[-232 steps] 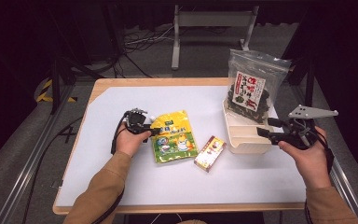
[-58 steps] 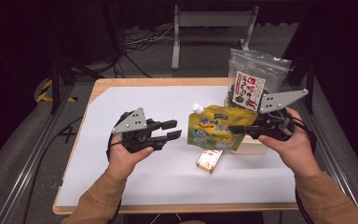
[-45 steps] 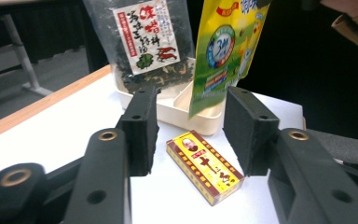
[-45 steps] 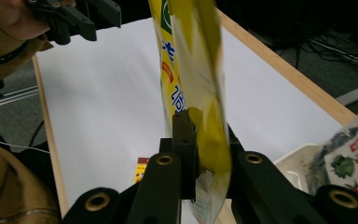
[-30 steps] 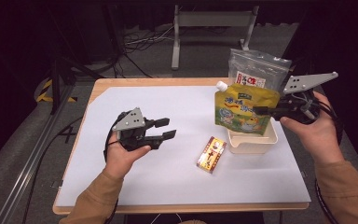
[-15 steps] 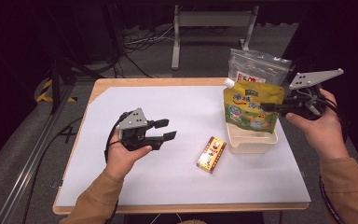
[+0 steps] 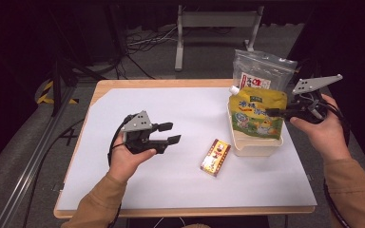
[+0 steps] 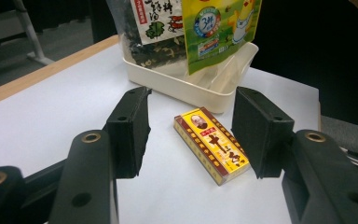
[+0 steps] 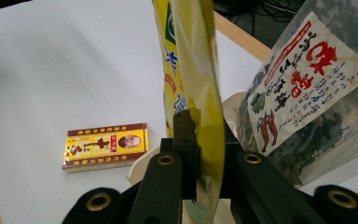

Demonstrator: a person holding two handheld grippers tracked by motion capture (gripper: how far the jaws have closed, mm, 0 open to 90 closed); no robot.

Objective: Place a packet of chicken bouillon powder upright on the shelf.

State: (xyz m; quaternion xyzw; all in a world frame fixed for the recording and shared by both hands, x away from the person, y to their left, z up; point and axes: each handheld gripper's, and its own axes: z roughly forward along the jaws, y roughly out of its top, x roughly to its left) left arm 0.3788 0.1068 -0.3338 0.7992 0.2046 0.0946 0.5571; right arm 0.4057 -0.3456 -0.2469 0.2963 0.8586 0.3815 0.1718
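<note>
High view: our right gripper (image 7: 272,112) pinches the yellow pouch (image 7: 256,114) over the bin (image 7: 256,145) — next we lower it; left gripper (image 7: 170,133), half-open and just widening, holds nothing.

Ahead of your left gripper (image 7: 164,134) the white table (image 7: 180,109) lies bare, with only the small yellow box (image 7: 216,156) flat on it just past the half-open, empty jaws, and beyond that the cream tray (image 7: 256,145) blocks the way. Around your right gripper (image 7: 276,112), room is tight: the yellow pouch (image 7: 255,116) pinched in its jaws hangs over the tray, and the clear seaweed bag (image 7: 261,71) stands close behind it. Between your two grippers the table is wide open.
</note>
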